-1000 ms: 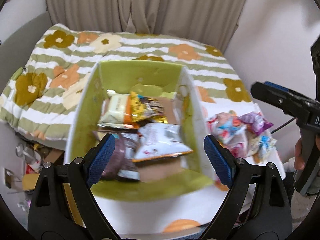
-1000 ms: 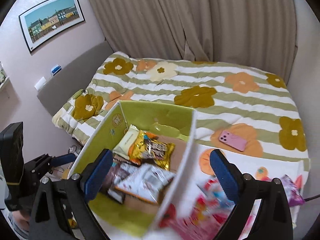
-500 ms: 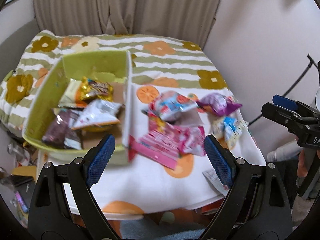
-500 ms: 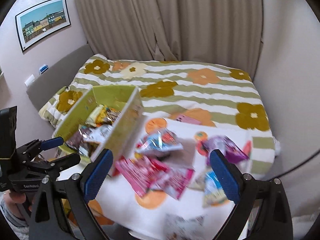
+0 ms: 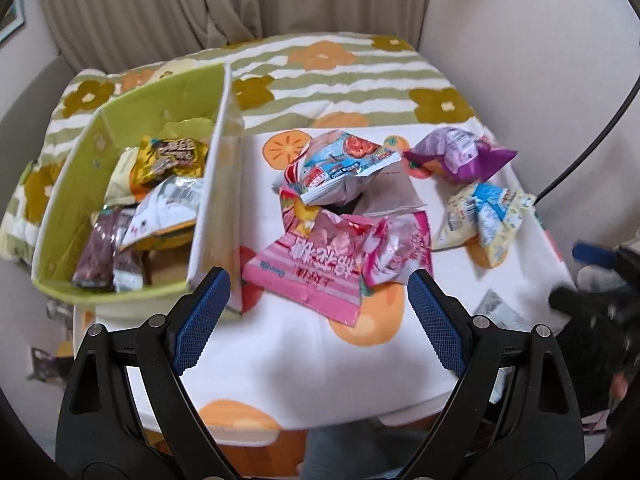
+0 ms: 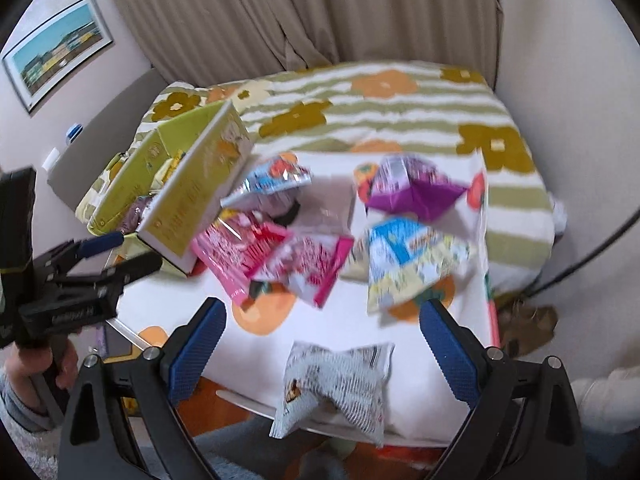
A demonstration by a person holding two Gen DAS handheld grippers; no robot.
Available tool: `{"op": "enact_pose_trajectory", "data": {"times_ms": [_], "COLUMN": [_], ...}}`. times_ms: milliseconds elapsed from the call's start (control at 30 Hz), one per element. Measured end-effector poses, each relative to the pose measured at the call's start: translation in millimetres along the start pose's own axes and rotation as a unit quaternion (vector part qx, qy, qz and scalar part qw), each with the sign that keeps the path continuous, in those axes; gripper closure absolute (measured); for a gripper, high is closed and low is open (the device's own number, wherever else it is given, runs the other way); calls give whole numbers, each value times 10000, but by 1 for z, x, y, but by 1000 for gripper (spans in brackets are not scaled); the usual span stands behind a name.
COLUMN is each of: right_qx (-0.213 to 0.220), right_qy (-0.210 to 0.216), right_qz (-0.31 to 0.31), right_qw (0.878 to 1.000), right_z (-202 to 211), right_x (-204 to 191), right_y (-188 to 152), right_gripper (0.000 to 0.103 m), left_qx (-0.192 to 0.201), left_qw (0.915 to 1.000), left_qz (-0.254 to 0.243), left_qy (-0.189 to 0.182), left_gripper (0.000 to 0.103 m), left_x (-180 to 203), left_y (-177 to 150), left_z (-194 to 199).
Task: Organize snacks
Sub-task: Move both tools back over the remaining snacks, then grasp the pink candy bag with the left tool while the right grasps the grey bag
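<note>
Green box (image 5: pixel 72 184) on the left of the white orange-print tablecloth (image 5: pixel 304 360) already holds several snack packs; loose packs — pink (image 5: pixel 316 268), purple (image 5: pixel 460 156), blue-yellow (image 5: pixel 484 216) — lie just right of it. Left gripper (image 5: pixel 318 312) and right gripper (image 6: pixel 320 340) hang over the cloth, jaws wide apart, empty.
</note>
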State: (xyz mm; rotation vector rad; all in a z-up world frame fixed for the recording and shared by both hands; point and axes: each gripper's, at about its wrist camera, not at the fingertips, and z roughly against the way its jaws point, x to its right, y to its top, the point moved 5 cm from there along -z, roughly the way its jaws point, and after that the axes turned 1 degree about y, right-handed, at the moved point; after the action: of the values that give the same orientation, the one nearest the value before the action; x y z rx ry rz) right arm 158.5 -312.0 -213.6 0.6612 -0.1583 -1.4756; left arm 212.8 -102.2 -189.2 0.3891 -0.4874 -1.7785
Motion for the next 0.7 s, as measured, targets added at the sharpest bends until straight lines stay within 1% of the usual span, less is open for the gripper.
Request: {"op": "enact_pose_trajectory", "data": {"times_ms": [200, 267, 367, 500, 567, 700], "right_qx": [-446, -550, -664, -775, -825, -904], "right_qy": [158, 121, 85, 121, 160, 201], "right_qz": [-498, -579, -731, -944, -999, -999], "right_qw": [9976, 9967, 9951, 9924, 9914, 9907], "right_z": [-32, -41, -50, -61, -66, -72], "right_x": [12, 16, 25, 34, 36, 36], "right_y": [-24, -30, -38, -48, -53, -59], "right_gripper": [6, 6, 6, 6, 6, 6], "left_qx": [-482, -644, -884, -1161, -1183, -1336], "left_qw": [9985, 9971, 9933, 9893, 9864, 9829], "left_qz": [-218, -377, -662, -701, -874, -1026], "left_qy": [108, 150, 345, 547, 731, 746], "left_gripper": [13, 13, 13, 13, 13, 13], "left_x": [9, 14, 21, 21, 24, 29], "left_y": [17, 19, 19, 18, 18, 16], "left_z": [-45, -59, -80, -102, -110, -123]}}
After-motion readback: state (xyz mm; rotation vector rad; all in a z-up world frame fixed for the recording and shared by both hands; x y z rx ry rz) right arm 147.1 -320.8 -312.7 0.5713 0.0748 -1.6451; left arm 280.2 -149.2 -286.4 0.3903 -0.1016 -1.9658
